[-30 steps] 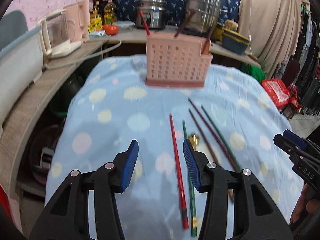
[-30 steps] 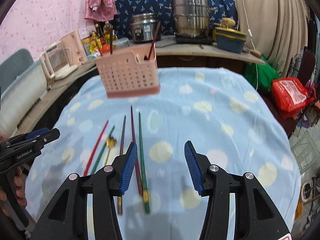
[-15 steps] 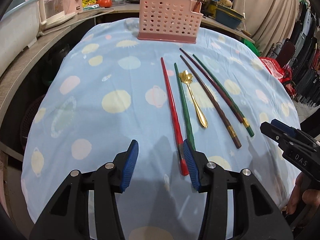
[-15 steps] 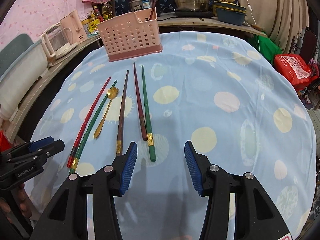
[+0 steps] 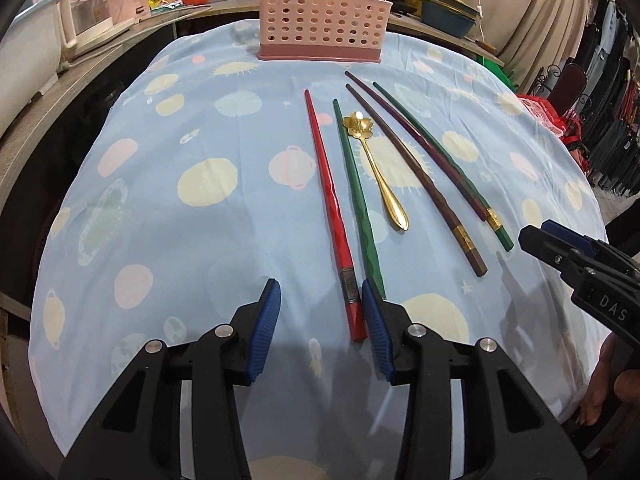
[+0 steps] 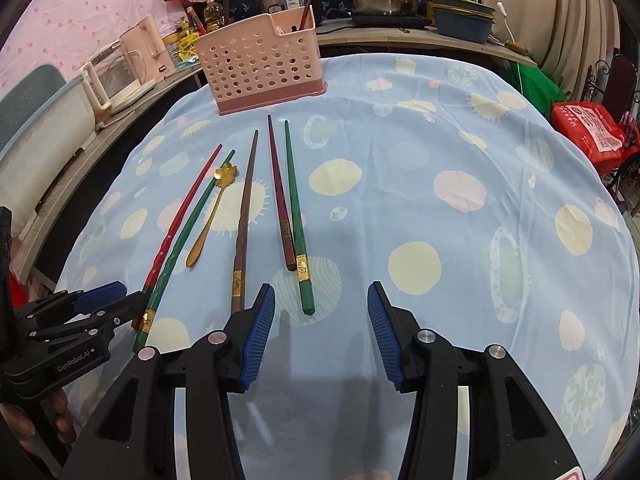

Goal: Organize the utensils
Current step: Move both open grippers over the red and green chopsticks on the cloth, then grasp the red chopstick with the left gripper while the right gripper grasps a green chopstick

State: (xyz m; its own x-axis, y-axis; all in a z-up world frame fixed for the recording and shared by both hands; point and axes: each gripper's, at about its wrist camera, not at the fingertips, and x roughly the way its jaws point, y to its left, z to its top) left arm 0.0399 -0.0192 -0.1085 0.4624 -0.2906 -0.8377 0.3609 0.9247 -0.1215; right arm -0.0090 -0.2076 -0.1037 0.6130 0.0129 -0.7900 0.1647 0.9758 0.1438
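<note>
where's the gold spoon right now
The gold spoon lies flat on the blue cloth between a green chopstick and a brown chopstick.

Both views are wrist fisheyes looking forward along their own fingers, angled down at the table [image 5: 168,240], facing the basket [image 5: 320,12] at the far edge.

Left view: low and near the cloth, basket straight ahead; right gripper [image 5: 552,246] enters at its right edge.

Right view: set further right, basket [image 6: 260,76] up and left of centre; left gripper [image 6: 108,304] enters at its lower left.

Shared: basket, the 5 chopsticks and spoon [image 5: 376,172] [image 6: 212,216] laid before the basket, counter behind it.
</note>
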